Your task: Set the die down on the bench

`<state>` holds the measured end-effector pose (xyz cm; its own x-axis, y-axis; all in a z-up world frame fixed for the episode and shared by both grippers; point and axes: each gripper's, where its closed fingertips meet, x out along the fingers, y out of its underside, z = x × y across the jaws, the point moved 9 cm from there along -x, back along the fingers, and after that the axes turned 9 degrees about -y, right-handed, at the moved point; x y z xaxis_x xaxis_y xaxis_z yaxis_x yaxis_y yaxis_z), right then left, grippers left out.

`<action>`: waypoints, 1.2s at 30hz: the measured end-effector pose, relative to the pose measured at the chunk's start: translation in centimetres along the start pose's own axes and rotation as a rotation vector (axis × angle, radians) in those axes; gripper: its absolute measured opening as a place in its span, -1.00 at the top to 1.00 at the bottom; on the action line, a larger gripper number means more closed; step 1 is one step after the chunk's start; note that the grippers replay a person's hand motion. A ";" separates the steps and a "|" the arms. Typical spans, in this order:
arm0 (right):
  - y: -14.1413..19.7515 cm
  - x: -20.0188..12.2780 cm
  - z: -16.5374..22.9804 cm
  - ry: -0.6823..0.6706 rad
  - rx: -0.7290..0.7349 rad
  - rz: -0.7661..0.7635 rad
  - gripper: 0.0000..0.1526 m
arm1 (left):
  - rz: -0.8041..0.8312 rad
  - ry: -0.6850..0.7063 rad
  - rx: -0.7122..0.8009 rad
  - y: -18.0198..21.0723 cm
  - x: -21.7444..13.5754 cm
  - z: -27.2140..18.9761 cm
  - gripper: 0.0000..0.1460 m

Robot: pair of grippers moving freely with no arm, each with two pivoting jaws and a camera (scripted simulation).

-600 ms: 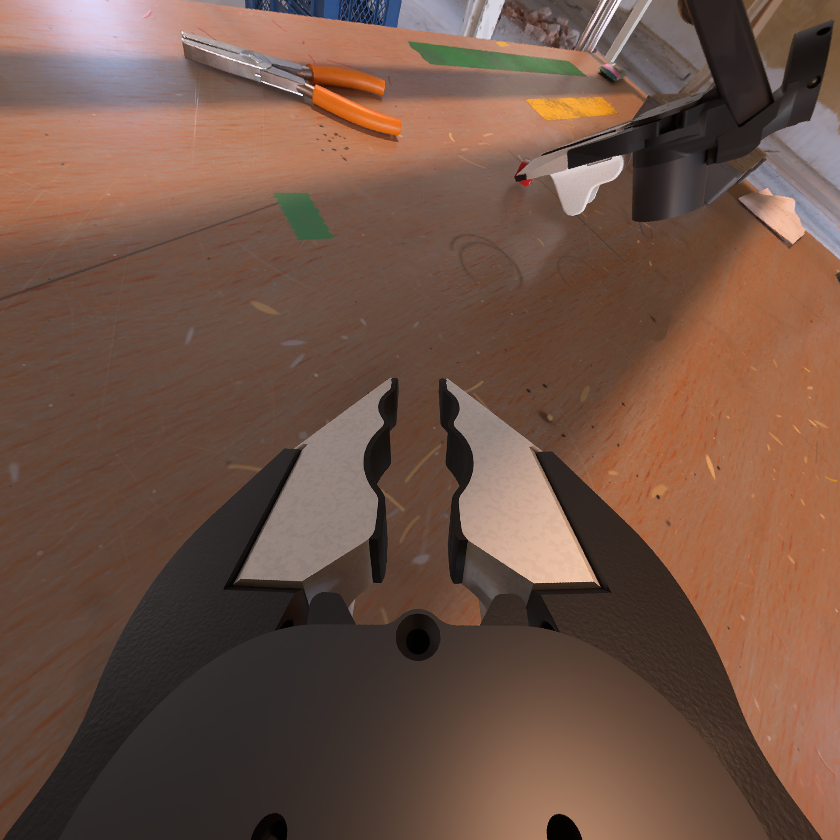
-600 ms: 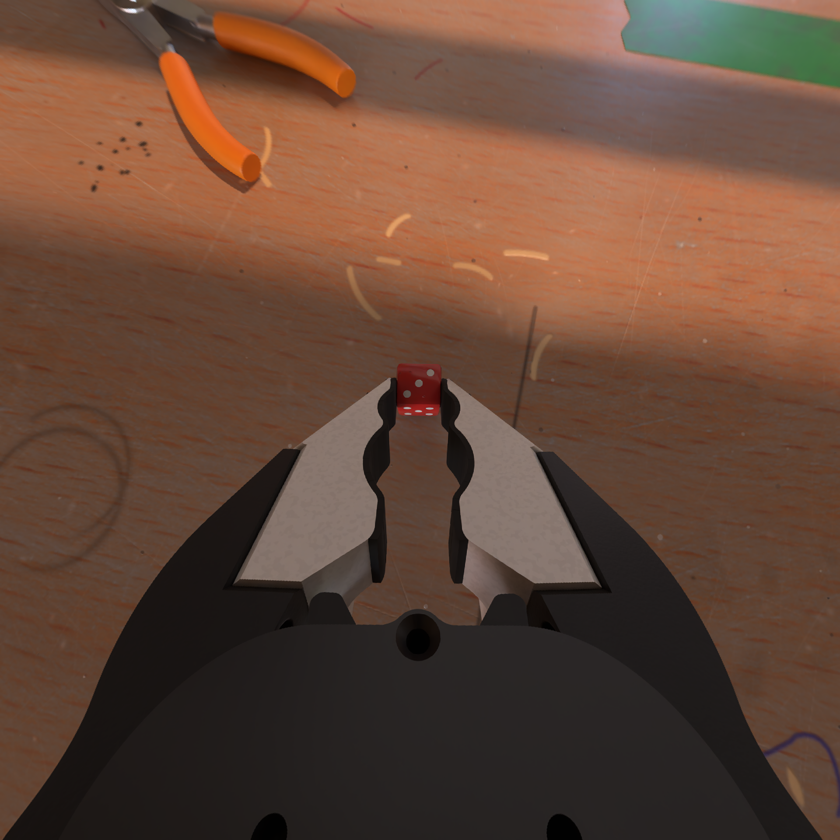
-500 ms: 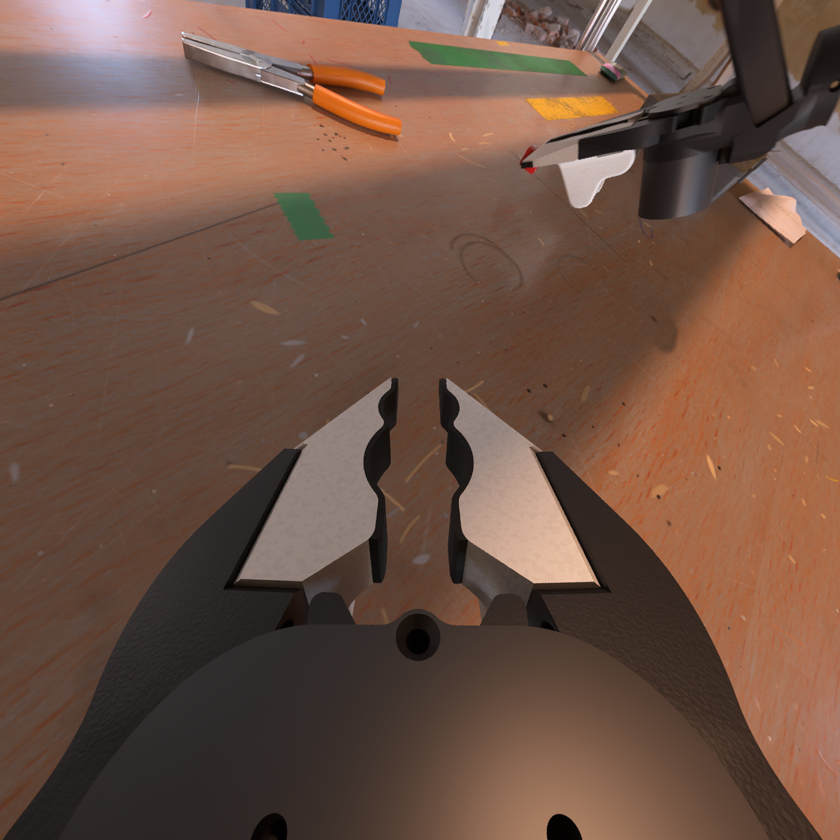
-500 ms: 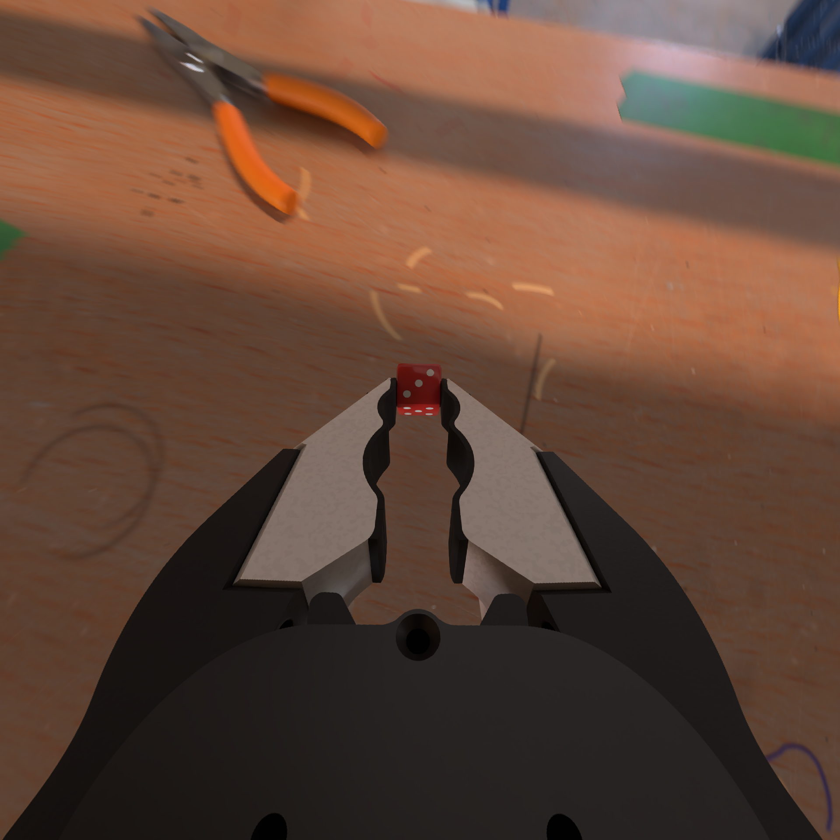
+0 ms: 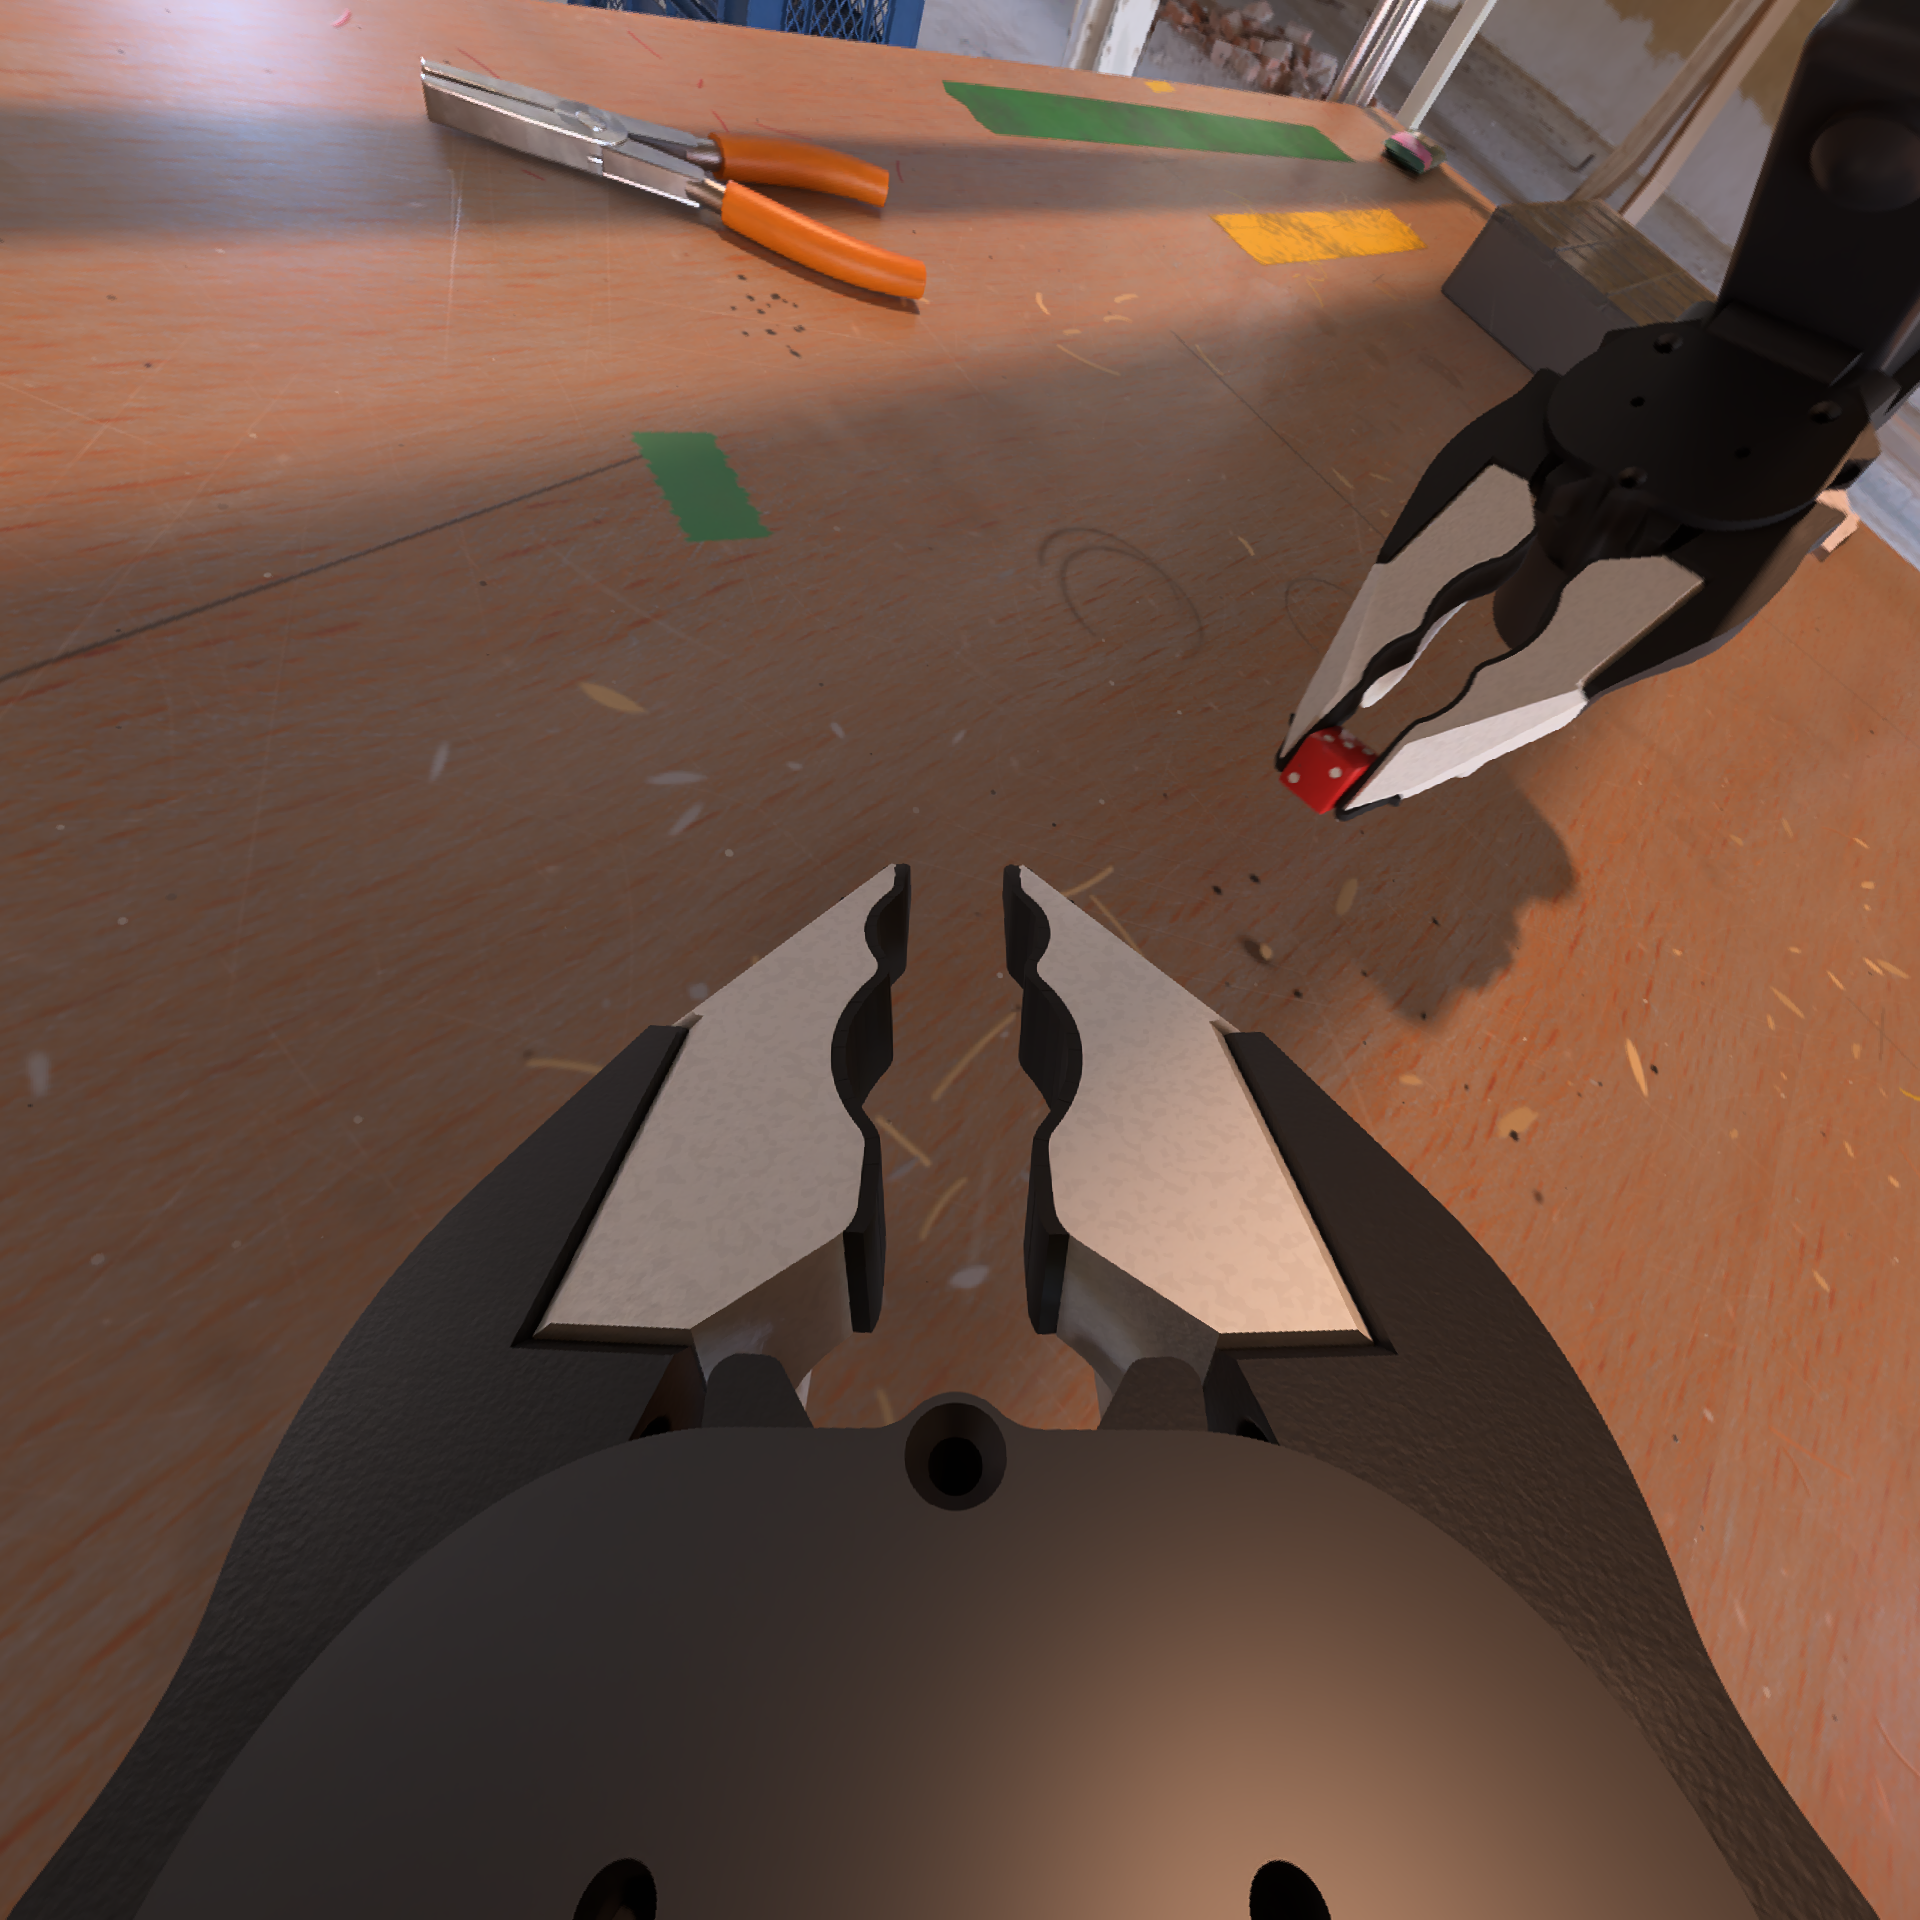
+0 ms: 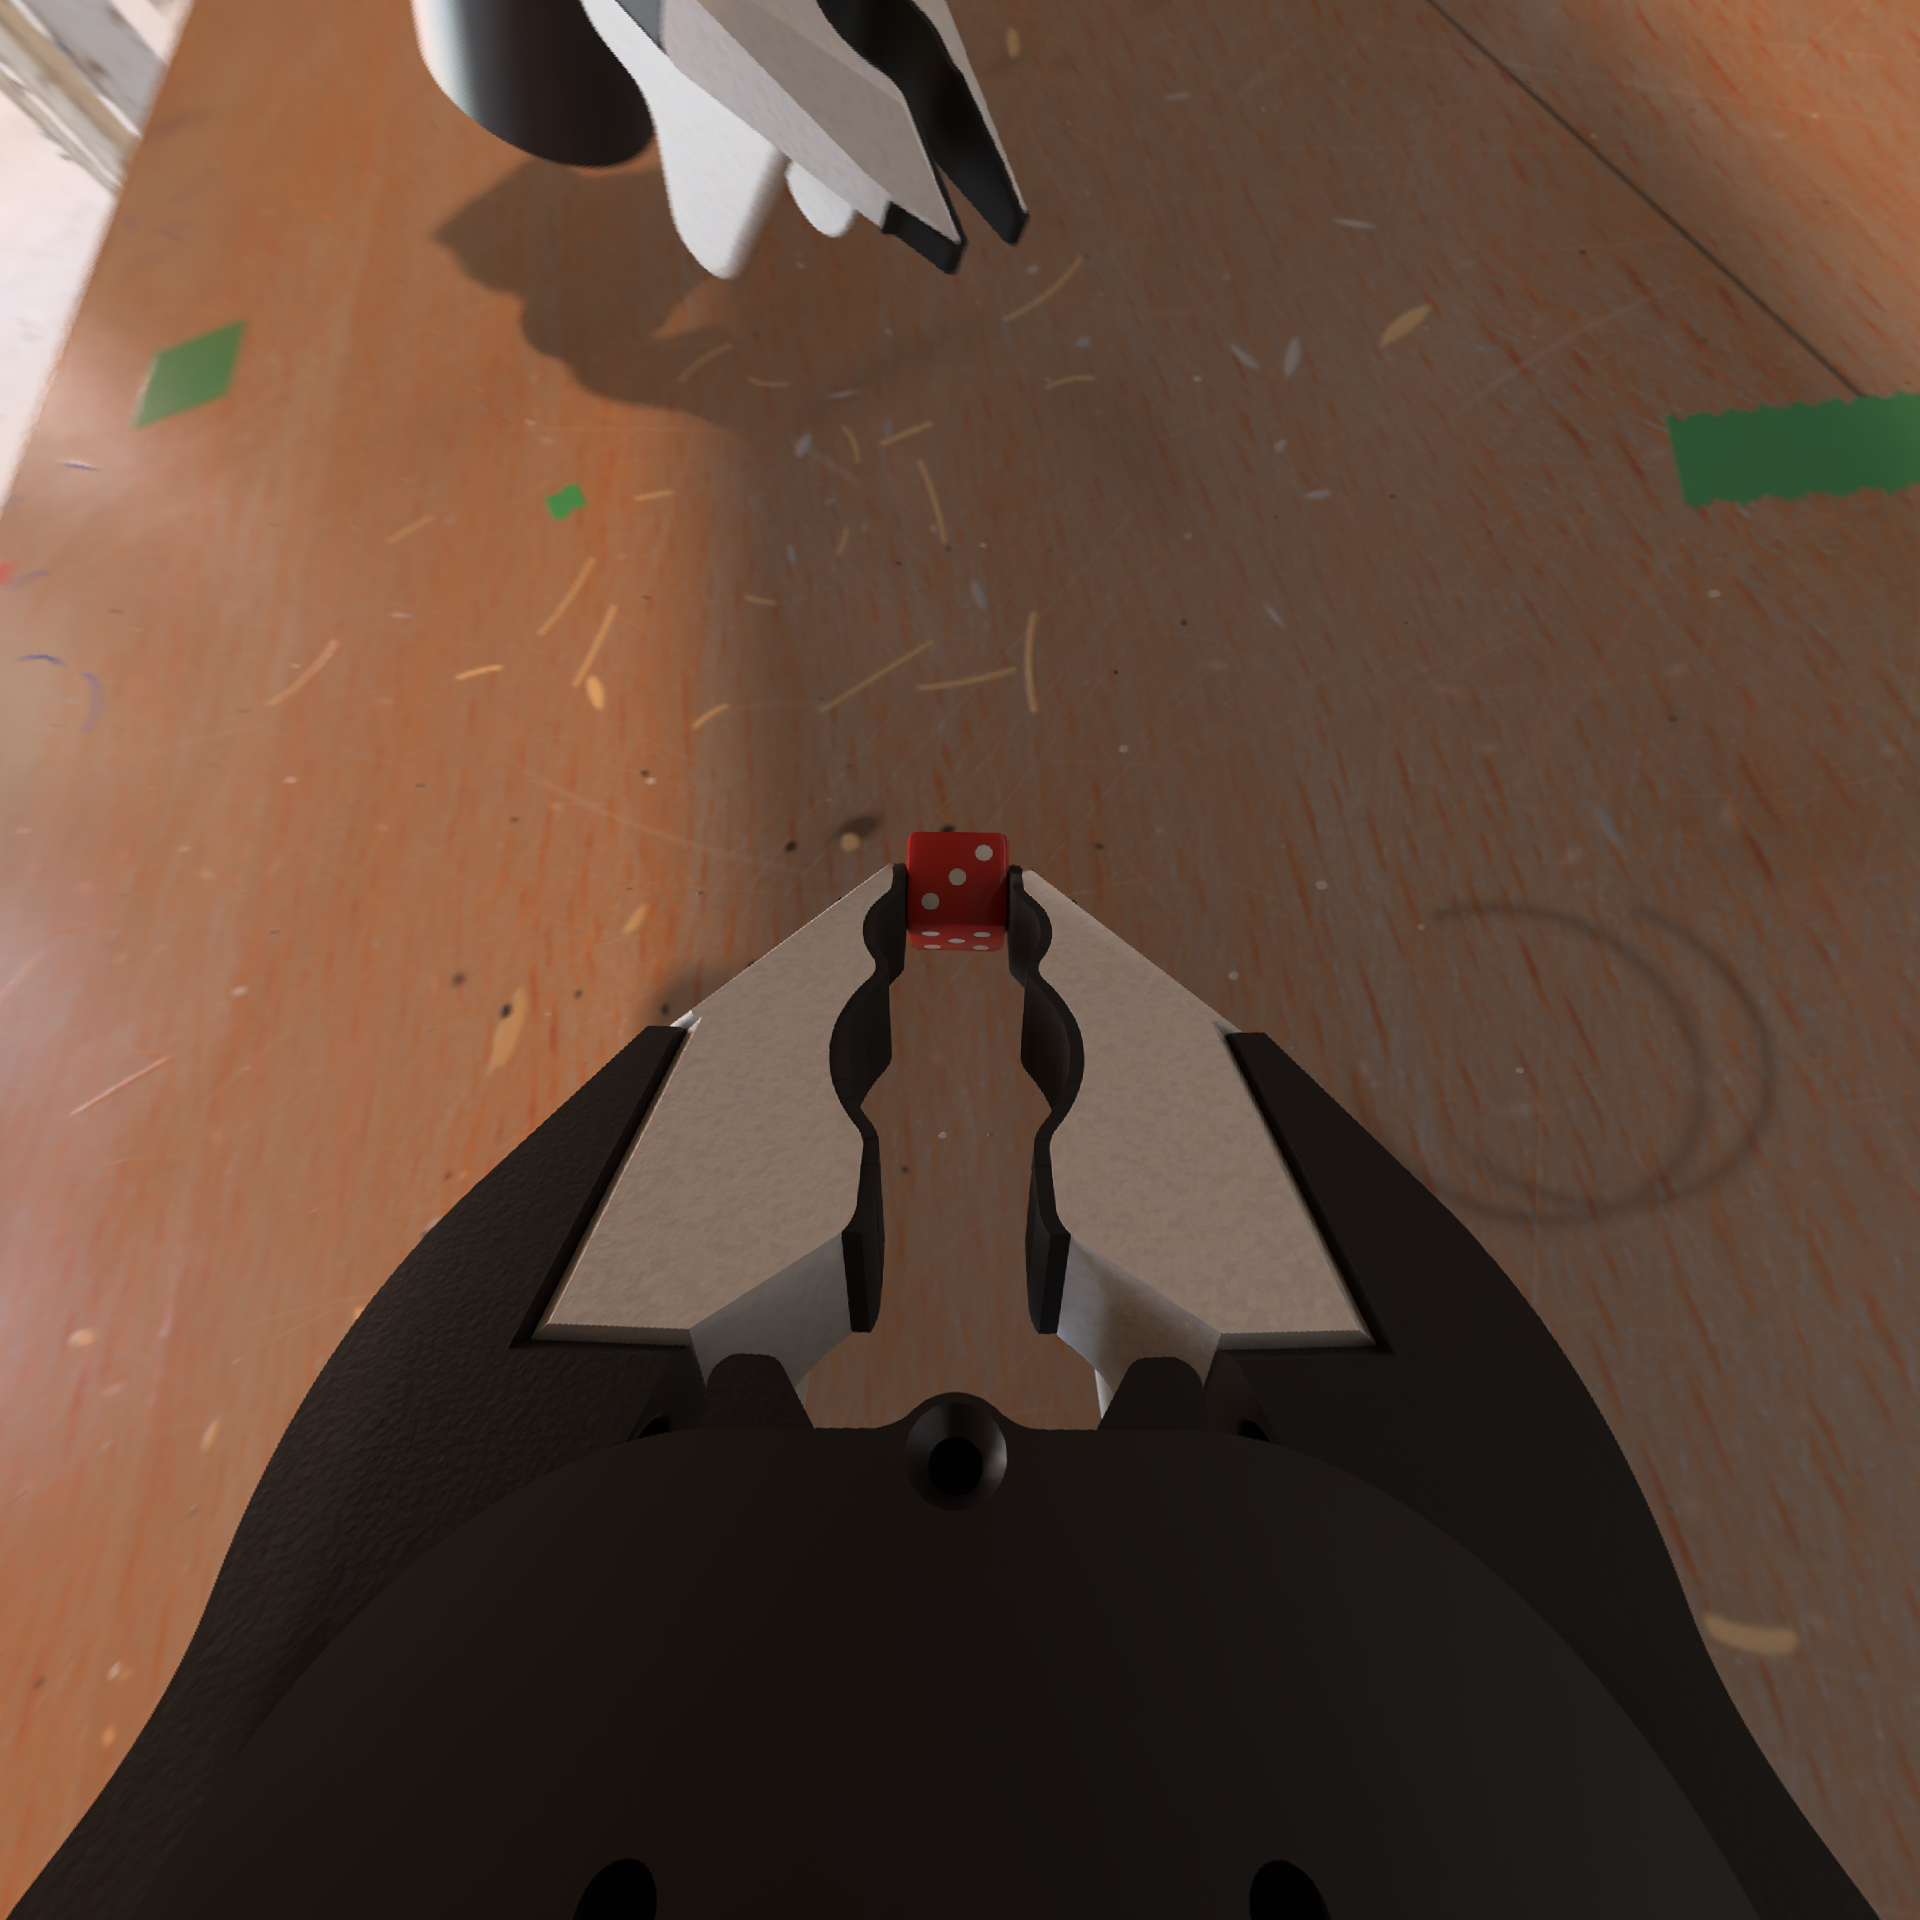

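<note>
The red die [image 6: 957, 890] sits pinched at the very tips of the right gripper [image 6: 957, 899], clamped between its 2 fingers and projecting a little past them. Its upper face shows 3 white pips; the face turned back toward the claw's body shows a row of 3 pips at its visible edge. In the left wrist view the same die [image 5: 1322, 771] is held at the tips of the right gripper [image 5: 1340, 774], which tilts downward, its shadow cast on the wood just beyond it; whether the die touches the bench [image 5: 416, 883] cannot be told.

The left gripper [image 5: 956, 883] holds nothing, its jaws standing a narrow gap apart, above bare wood strewn with shavings.

Only the left wrist view shows orange-handled pliers [image 5: 675, 171] far ahead of its claw, a long green tape strip [image 5: 1143, 120], a yellow patch [image 5: 1317, 235] and a short green tape piece [image 5: 698, 486]. Only the right wrist view shows the left gripper [image 6: 977, 234] from the front, well ahead of the die.
</note>
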<state>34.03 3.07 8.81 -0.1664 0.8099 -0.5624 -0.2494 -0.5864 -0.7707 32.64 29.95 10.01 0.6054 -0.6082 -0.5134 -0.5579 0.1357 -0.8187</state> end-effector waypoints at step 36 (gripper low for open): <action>0.0 -3.3 -5.1 0.488 0.191 -0.200 0.56 | 0.024 0.005 -0.029 0.2 0.2 0.4 0.76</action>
<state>39.39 0.37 9.11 0.3515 0.7790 -0.5193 -0.4065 -0.3726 -0.8342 32.93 30.16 9.63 0.5889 -0.6092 -0.5311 -0.5884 0.1274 -0.7985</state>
